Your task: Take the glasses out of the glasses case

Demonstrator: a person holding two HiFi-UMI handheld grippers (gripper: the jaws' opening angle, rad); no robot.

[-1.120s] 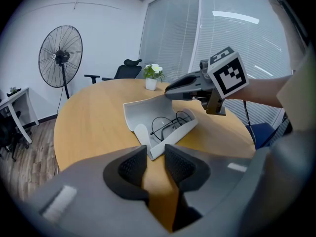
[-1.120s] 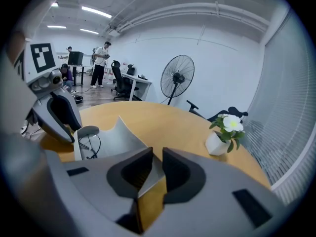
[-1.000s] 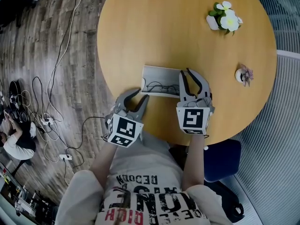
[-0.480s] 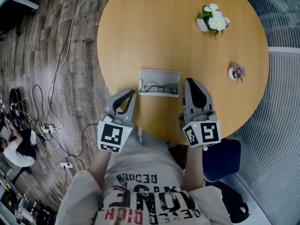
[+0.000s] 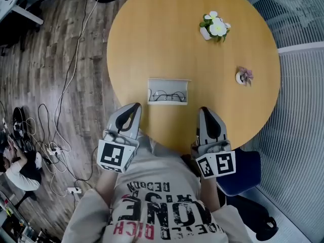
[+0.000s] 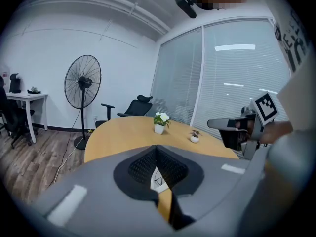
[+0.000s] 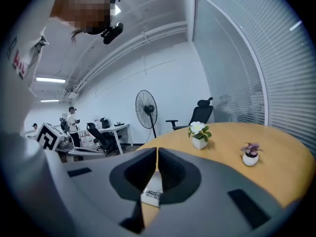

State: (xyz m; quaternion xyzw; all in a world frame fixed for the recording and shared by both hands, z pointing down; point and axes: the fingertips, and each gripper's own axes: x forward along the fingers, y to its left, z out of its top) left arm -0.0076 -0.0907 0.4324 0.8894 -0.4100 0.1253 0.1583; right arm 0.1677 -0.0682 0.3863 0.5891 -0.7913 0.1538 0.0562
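Left gripper [image 5: 136,107] sits at the table's [image 5: 162,39] near-left edge; I read its jaws as just closed tip to tip, nothing between them. Glasses case [image 5: 167,82] lies open near the table's near edge, apart from both my grippers, glasses [image 5: 167,95] inside it. Right gripper [image 5: 204,110] over the near edge, clenched, empty. White flower pot [image 5: 215,28] and small pink plant [image 5: 243,76] toward the right edge.
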